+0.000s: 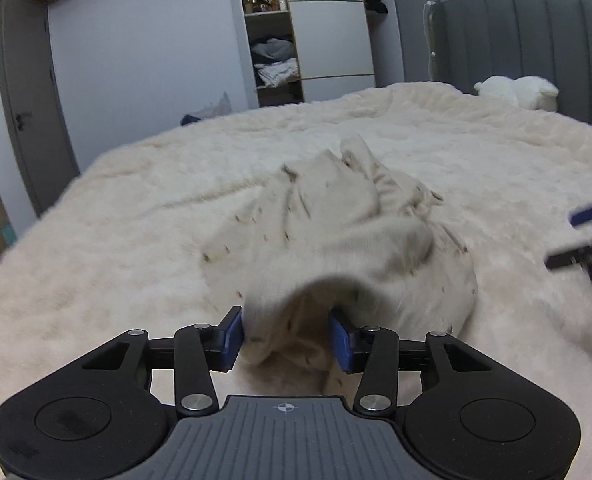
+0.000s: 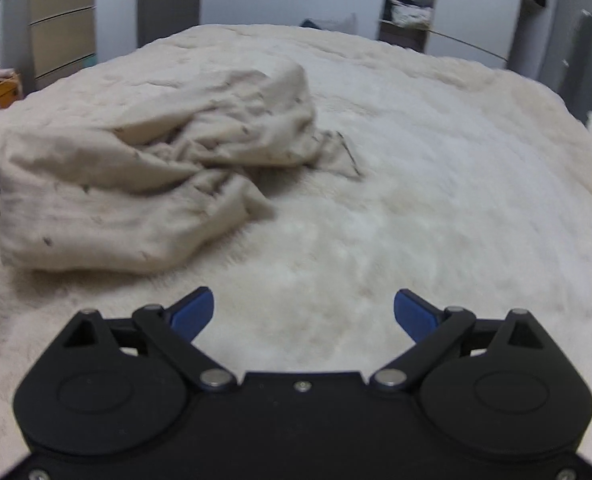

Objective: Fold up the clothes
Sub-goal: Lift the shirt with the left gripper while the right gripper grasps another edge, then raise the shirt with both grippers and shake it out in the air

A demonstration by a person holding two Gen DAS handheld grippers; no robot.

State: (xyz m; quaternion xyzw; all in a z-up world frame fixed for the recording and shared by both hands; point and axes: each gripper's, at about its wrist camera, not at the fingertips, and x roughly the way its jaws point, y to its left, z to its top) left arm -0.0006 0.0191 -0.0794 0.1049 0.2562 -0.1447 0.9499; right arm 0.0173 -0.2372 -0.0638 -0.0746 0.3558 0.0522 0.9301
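The crumpled cream speckled cotton garment [image 1: 336, 232] lies on the fluffy cream bed [image 1: 136, 200]; the left tongs [image 1: 286, 338] clamp its near hem at 12 o'clock, while the right tongs [image 2: 304, 316], spread apart and empty, have it at 10 o'clock, farther off

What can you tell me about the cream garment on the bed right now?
The cream garment is soft, thin-looking fabric scattered with small dark flecks. It lies crumpled and unfolded in a bunched heap on the fluffy cream blanket. Its near edge bunches up between the fingers of the left gripper, whose jaws stand partly apart around it. The right gripper is open and apart from it, over bare blanket. Which kind of garment it is cannot be told.
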